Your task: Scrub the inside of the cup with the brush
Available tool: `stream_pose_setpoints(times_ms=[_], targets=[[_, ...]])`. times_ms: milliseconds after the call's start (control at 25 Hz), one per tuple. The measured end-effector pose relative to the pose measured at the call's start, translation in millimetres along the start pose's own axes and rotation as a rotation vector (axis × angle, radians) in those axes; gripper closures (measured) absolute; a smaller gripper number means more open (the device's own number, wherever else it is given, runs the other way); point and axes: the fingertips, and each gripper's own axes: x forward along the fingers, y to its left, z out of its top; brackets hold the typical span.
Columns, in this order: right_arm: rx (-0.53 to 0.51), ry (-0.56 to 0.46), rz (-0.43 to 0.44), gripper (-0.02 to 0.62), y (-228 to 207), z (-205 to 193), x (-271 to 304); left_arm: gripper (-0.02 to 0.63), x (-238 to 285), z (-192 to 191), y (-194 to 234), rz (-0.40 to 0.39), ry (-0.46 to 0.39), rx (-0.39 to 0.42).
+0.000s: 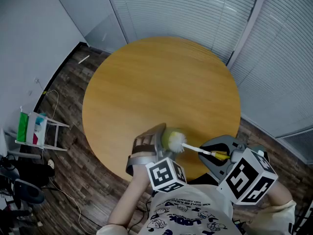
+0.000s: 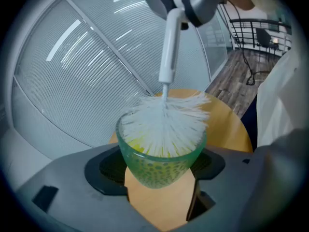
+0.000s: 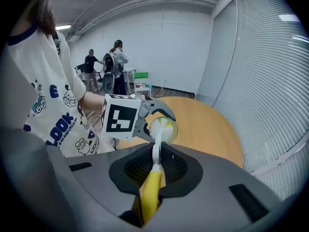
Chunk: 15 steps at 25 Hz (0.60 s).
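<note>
My left gripper (image 1: pixel 155 142) is shut on a green dotted glass cup (image 2: pixel 161 164), held above the near edge of the round wooden table (image 1: pixel 161 87). In the head view the cup (image 1: pixel 171 138) lies tilted with its mouth toward the right. My right gripper (image 1: pixel 219 154) is shut on the yellow handle of a brush (image 3: pixel 150 187). Its white stem (image 2: pixel 170 47) runs into the cup, and the white bristle head (image 2: pixel 164 124) fills the cup's mouth. From the right gripper view the bristles (image 3: pixel 158 127) sit inside the cup rim beside the left gripper's marker cube (image 3: pixel 118 116).
Window blinds (image 1: pixel 195 9) curve round the table's far side. A small rack with green and red items (image 1: pixel 32 129) stands on the dark wood floor at the left. Two people (image 3: pixel 113 69) stand at the far wall in the right gripper view.
</note>
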Motion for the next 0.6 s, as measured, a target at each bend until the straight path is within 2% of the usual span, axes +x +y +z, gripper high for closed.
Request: stream_pose_setpoints(times_ms=[240,600], targets=[[-0.019,0.021,0.047,0.549,-2.8,-0.9,1.7,0.224,-1.2,0.3,-5.2,0.01,0.003,0.026],[0.072,0.018,0.141,0.549,-18.5,-7.7,1.0,0.224,-0.3,6.5,-8.7,0.014,-0.031,0.067]])
